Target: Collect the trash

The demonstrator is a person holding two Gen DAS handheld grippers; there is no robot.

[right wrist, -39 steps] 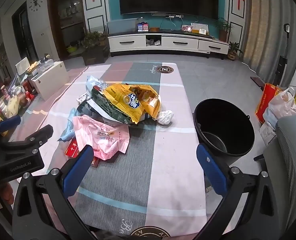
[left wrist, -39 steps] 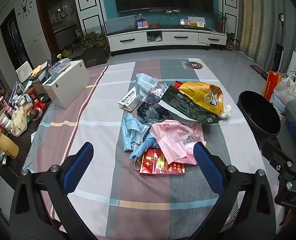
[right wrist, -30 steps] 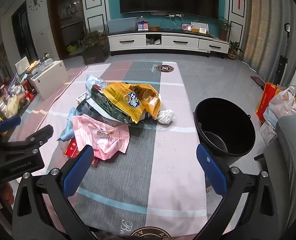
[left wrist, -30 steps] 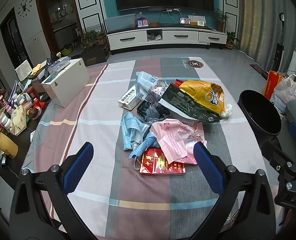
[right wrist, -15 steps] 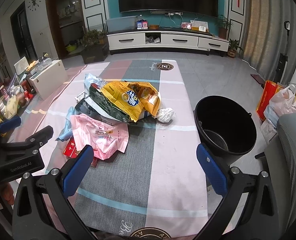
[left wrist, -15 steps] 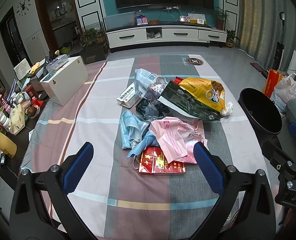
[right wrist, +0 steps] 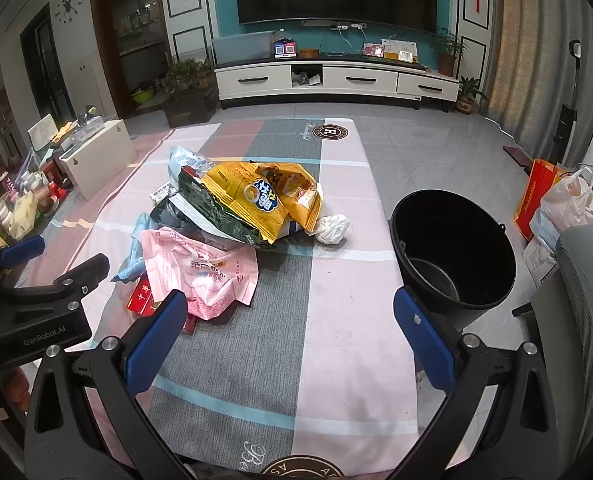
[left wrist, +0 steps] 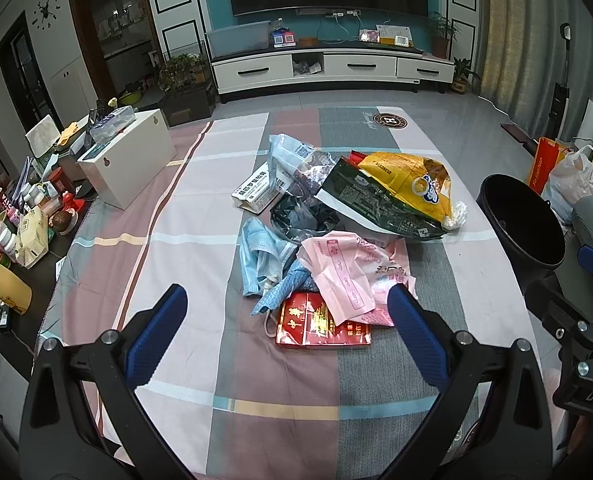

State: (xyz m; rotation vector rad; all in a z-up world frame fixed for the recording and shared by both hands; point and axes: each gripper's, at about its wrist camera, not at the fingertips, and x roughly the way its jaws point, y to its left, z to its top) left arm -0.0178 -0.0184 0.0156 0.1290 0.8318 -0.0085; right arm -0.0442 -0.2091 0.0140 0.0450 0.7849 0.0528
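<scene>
The left gripper (left wrist: 282,326) hangs above the near table edge with its jaws spread wide and holding nothing, as does the right gripper (right wrist: 290,330). The trash lies heaped mid-table: a pink plastic bag (left wrist: 348,270) over a red carton (left wrist: 316,326), a yellow snack bag (right wrist: 256,196), and what looks like a crumpled tissue (right wrist: 331,229). A black bucket (right wrist: 454,248) stands beside the table's right edge.

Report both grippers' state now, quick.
Left gripper: open, holding nothing, above the trash pile.
Right gripper: open, holding nothing, above the tablecloth.
</scene>
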